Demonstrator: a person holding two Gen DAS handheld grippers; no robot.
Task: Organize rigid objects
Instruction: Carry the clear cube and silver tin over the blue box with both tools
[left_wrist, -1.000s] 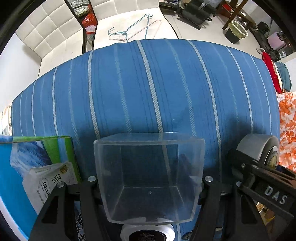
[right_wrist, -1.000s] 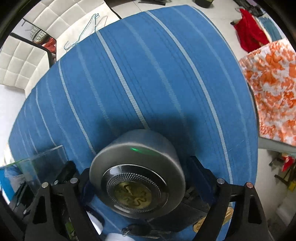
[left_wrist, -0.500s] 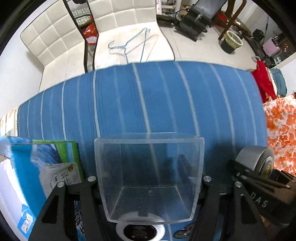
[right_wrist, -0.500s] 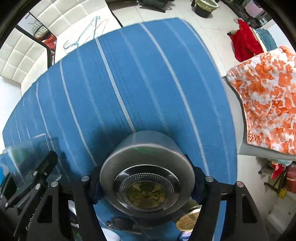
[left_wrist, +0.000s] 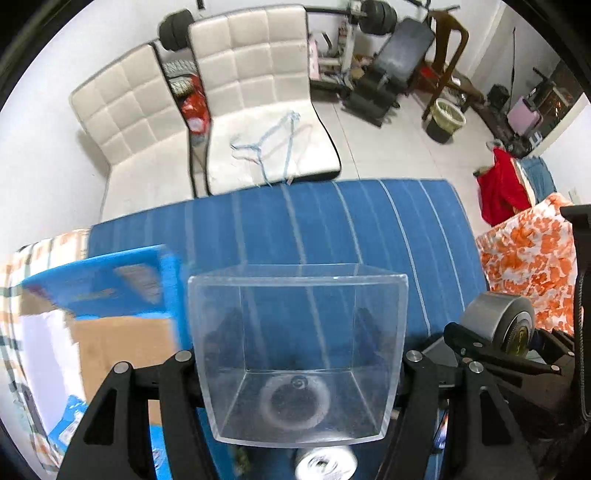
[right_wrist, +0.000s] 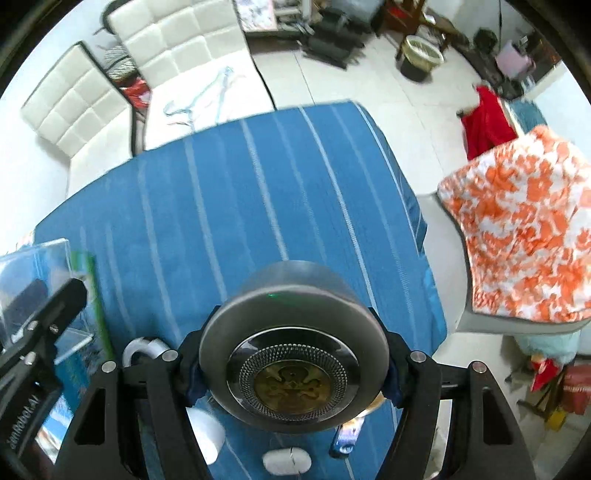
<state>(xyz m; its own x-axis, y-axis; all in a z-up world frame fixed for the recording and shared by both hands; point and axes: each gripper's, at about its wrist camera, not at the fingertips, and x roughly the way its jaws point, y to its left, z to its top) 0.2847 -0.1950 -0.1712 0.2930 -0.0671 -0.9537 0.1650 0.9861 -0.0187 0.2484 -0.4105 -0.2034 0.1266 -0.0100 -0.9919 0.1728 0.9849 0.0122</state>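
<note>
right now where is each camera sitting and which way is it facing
Left wrist: sits on the left gripper, looking steeply down along its fingers at the clear box clamped between them, over the blue striped cloth; its own black fingers show, and the right gripper at the right edge.
Right wrist: sits on the right gripper, looking down at the round metal tin it grips; its own fingers show, and the left gripper at the left edge.
Shared: the cloth, white chairs, clear box, tin, and orange floral fabric.
</note>
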